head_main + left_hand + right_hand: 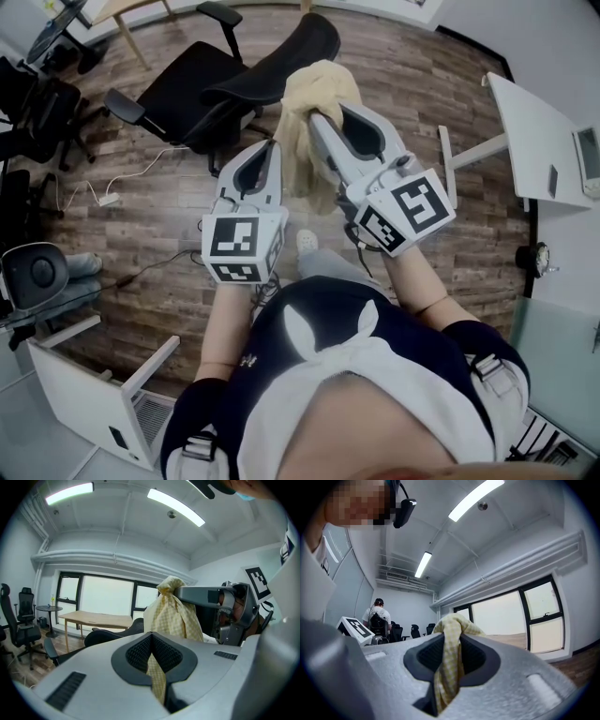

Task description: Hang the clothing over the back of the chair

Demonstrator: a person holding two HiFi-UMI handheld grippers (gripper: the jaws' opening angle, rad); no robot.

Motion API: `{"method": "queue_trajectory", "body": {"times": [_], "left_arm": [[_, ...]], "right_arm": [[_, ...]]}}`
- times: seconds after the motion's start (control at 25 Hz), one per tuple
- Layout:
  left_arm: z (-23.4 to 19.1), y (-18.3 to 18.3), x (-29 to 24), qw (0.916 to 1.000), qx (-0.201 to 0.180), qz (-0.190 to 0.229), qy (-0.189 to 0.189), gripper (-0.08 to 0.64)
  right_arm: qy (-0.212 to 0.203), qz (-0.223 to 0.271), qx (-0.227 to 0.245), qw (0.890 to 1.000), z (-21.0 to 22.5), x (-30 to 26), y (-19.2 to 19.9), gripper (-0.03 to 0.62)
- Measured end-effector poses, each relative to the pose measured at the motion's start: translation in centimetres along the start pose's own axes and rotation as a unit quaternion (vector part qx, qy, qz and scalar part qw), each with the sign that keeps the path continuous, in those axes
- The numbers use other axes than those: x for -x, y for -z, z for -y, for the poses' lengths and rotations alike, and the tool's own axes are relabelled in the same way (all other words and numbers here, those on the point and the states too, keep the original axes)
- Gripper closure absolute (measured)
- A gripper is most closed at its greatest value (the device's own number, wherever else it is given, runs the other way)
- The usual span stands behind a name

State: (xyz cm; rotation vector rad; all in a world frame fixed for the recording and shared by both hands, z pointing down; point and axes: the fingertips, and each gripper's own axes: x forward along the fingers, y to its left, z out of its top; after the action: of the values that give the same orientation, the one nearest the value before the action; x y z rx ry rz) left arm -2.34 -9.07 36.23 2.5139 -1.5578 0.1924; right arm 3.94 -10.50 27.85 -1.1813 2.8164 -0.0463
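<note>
The clothing [314, 94] is soft woven cloth, the floor [422, 89] matt wood.

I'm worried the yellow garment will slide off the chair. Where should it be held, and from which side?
Grip the yellow garment at two separate spots near its top, as the left gripper and right gripper do, each shut on a gathered fold. Approach the chair back from the person's side: the cloth hangs loose below the jaws, so it should probably drape over the top.

Beside the black chair [272, 66], the clothing [314, 89] was pale yellow in a fine check, and under the chair the floor [422, 94] was brown, wood-grained planking.
</note>
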Motion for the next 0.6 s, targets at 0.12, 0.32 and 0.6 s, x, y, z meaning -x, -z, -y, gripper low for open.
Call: {"method": "queue_trajectory", "body": {"times": [0.12, 0.32, 0.6], "left_arm": [[-0.3, 0.2, -0.6, 1.0, 0.002, -0.002, -0.003, 0.554], [-0.6, 0.2, -1.8, 1.0, 0.0, -0.003, -0.008, 0.554], [-1.2, -0.5, -4.1, 0.9997, -0.001, 0.003, -0.023, 0.554]], "right_arm": [[-0.007, 0.004, 0.003, 1.0, 0.6, -0.7, -0.3, 0.517], [-0.015, 0.011, 0.006, 1.0, 1.8, -1.5, -0.6, 0.517], [-0.034, 0.016, 0.01, 0.999, 3.6, -3.0, -1.0, 0.517]]}}
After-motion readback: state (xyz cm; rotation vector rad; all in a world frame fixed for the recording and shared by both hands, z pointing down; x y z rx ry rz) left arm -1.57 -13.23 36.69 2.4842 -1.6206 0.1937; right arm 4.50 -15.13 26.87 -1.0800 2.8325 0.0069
